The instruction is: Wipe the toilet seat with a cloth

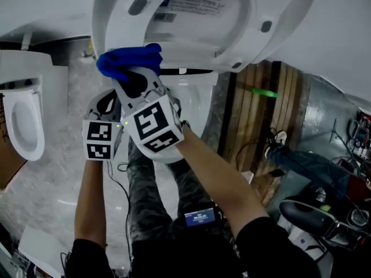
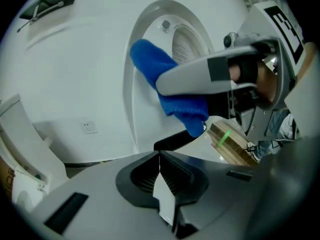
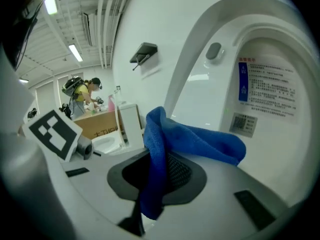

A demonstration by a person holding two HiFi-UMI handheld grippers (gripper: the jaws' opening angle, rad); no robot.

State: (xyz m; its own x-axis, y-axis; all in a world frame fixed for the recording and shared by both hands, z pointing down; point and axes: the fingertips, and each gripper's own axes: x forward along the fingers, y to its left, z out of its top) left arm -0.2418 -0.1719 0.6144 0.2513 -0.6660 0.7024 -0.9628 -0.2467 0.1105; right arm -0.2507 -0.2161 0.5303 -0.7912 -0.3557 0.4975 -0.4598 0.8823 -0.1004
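The right tongs (image 1: 135, 81) are gripping the blue cloth (image 1: 128, 61). A fold of it is being pinched between the 2 jaws, and the rest is bunching out in front. The person is pressing that bunch against the toilet seat (image 1: 113, 16), which is standing raised together with the lid (image 1: 237, 22) behind it. The contact is falling on the ring's underside, at its lower left in the head view, near the hinge end above the bowl (image 1: 194, 94). In the left gripper view the cloth is lying against the inner edge of the ring, touching it.

The left tongs (image 2: 161, 179) are clenched on nothing, with the 2 toothed pads meeting and no cloth between them. They are hanging just beside the right tongs, lower down and apart from the seat, and are taking no part in the wipe.

So the wiping is looking under way rather than finished. 1 patch of the ring is being covered now. The long arc over the top and the right limb with its dark bumper (image 1: 266, 26) are lying bare of the cloth. The white plastic is showing no streak or damp trail that I can make out, so which parts are already clean is probably beyond telling from here. By my reading, most of the ring is waiting for a pass. The seat's other face, turned toward the lid, is hidden.
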